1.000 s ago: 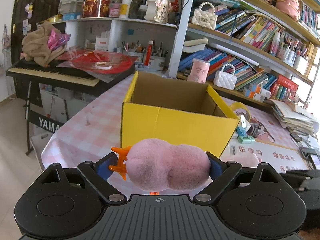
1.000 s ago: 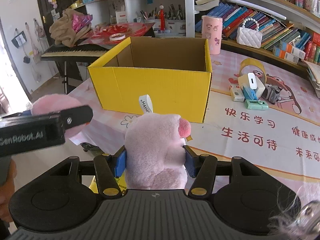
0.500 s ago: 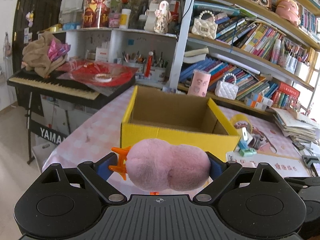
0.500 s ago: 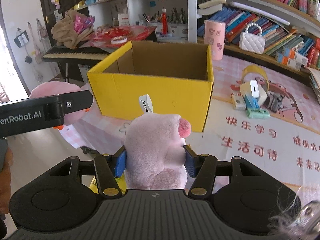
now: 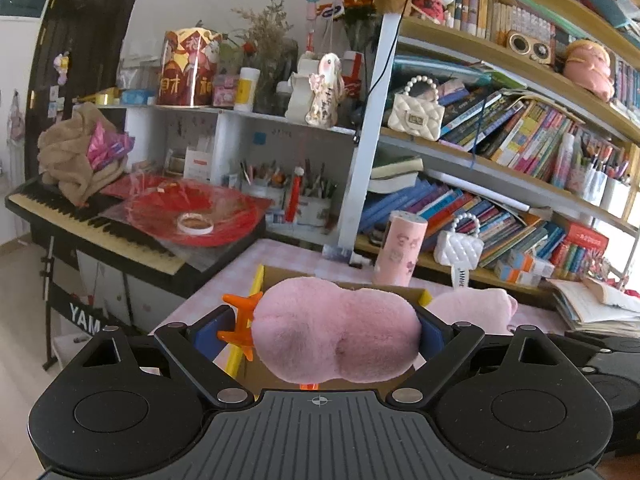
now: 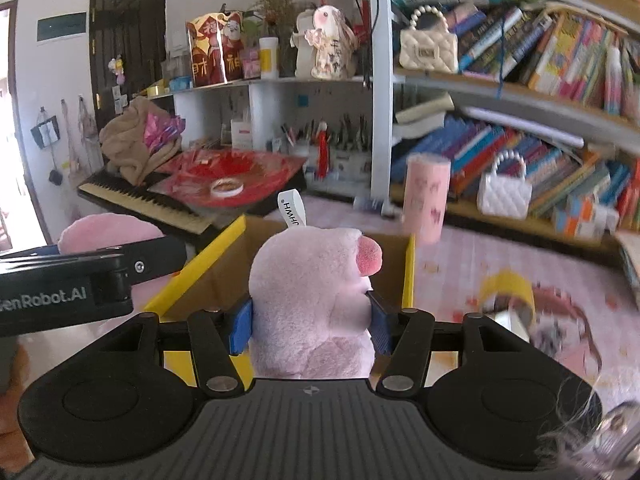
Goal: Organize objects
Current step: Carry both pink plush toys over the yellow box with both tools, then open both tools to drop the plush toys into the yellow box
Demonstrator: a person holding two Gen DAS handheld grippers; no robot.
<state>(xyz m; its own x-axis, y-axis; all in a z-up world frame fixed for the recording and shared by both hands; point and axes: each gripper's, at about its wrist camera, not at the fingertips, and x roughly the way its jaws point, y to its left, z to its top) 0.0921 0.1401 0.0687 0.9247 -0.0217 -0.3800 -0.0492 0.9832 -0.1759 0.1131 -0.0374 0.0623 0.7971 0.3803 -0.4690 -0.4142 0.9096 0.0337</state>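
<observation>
Together, two pink plush toys were held just above the open yellow box (image 6: 224, 252).

A rounded pink plush with orange feet (image 5: 336, 340) was pinched by the left claw (image 5: 326, 338), and a pink plush with a rosy snout (image 6: 316, 300) by the right claw (image 6: 310, 322). Both were seen above the box on the pink worktop (image 6: 480, 252), apparently over its near side, though the box was largely hidden.

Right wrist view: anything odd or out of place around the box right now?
Nothing stands out. The right gripper is shut on a pink plush toy in front of the open yellow box. The right side of this view is blurred, so details there are unclear.
</observation>
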